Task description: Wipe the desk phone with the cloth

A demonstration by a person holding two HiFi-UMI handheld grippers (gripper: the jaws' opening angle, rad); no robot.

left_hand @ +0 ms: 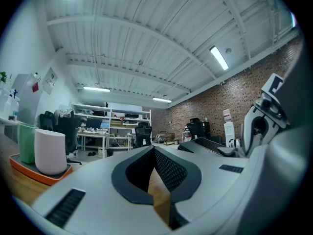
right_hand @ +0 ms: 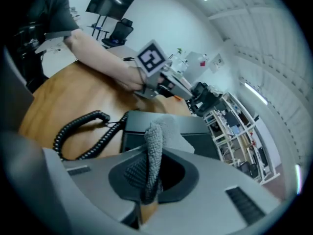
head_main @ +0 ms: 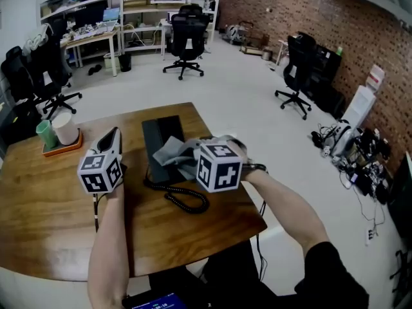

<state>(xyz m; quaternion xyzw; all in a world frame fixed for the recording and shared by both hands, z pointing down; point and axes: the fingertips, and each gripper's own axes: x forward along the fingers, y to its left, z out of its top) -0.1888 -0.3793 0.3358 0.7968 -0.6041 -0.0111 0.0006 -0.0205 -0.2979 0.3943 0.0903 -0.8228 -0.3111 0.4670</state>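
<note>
Wooden desk [head_main: 51, 198]: coiled cord [head_main: 183, 198] lies nearest, then the right gripper [right_hand: 149, 182] clamped on the grey cloth [right_hand: 155, 141], cloth resting on the black desk phone [head_main: 161, 137] mid-desk. Left gripper [left_hand: 153, 153] sits just left of the phone, jaws together, nothing between them; orange tray [head_main: 61, 149] with cups at the far-left edge.
</note>
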